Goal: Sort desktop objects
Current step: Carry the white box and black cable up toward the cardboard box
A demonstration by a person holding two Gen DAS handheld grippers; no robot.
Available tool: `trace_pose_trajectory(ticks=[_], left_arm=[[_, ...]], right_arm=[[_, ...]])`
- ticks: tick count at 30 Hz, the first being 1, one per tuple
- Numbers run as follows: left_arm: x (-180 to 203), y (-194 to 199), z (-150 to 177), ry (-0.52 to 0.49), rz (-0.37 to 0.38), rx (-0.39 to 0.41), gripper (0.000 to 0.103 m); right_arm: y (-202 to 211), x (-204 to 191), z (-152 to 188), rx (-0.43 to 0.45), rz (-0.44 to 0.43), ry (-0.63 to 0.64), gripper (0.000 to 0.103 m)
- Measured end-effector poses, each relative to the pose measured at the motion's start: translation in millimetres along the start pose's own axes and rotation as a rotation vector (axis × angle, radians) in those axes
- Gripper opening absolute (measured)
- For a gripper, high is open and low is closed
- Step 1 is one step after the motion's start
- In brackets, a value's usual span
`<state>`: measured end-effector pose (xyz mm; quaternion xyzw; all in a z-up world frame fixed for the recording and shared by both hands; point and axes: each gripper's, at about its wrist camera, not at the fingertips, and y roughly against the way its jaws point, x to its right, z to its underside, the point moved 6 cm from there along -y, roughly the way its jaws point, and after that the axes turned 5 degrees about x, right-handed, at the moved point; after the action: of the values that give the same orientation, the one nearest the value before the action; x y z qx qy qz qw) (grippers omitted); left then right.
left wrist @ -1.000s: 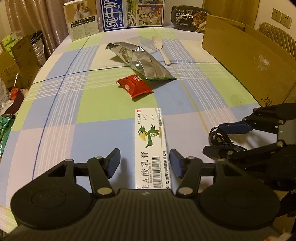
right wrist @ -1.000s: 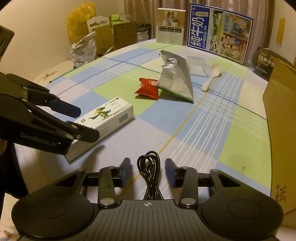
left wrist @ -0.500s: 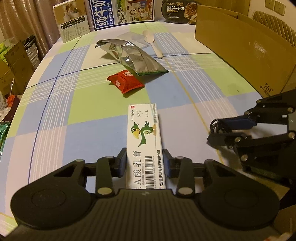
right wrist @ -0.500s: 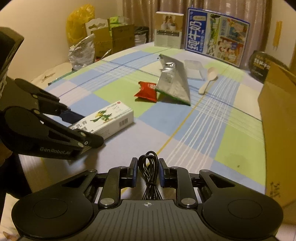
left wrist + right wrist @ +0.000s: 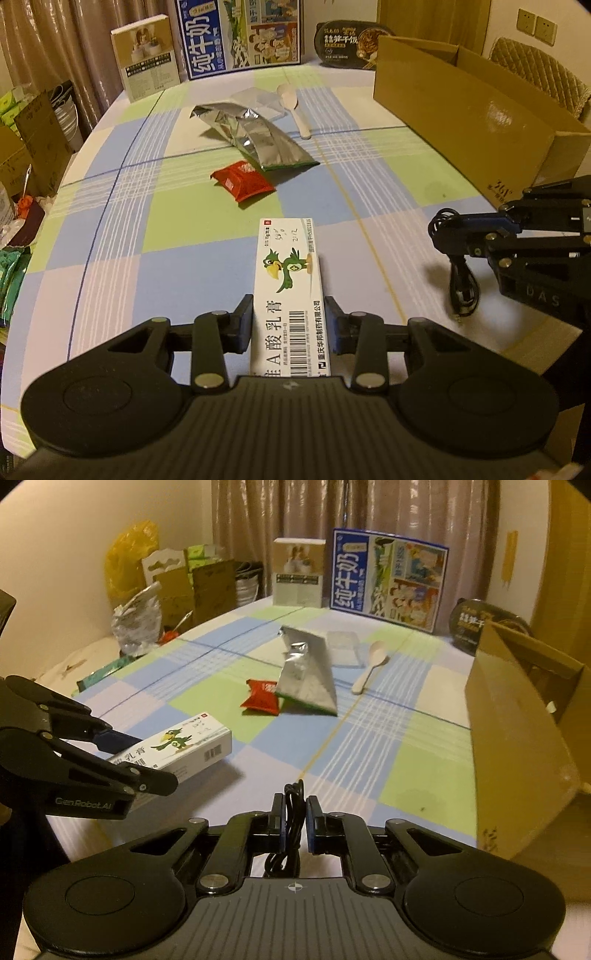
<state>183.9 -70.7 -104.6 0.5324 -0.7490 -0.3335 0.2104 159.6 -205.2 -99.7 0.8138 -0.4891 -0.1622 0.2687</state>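
Observation:
My left gripper (image 5: 289,321) is shut on a long white medicine box (image 5: 288,280) with a green bird print and holds it just above the checked tablecloth; the box also shows in the right wrist view (image 5: 177,749). My right gripper (image 5: 294,819) is shut on a coiled black cable (image 5: 293,797), lifted off the table; in the left wrist view the cable (image 5: 460,280) hangs from it. A red snack packet (image 5: 242,181), a silver foil bag (image 5: 255,138) and a white spoon (image 5: 295,109) lie further back.
An open cardboard box (image 5: 476,118) stands on the right side of the table. A milk carton (image 5: 240,35), a small box (image 5: 147,55) and a black meal bowl (image 5: 347,44) stand along the far edge. Bags and boxes crowd the floor at the left.
My left gripper closed on the medicine box and raised it. My right gripper closed on the black cable and lifted it off the table.

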Motion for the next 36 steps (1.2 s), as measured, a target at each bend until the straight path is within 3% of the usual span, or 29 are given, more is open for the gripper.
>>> trace_pose_trajectory(ticks=[22,36], left_arm=[[30.6,26.0,-39.3,-0.046,0.034,0.092,0.033],[76.2,39.6,-100.7,-0.116,0.089,0.209,0.033]], right_arm=[[48.8,26.1,-34.3,0.139,0.085,-0.020,0.004],[102.3,81.3,-78.5,0.266,0.207,-0.005,0.004]])
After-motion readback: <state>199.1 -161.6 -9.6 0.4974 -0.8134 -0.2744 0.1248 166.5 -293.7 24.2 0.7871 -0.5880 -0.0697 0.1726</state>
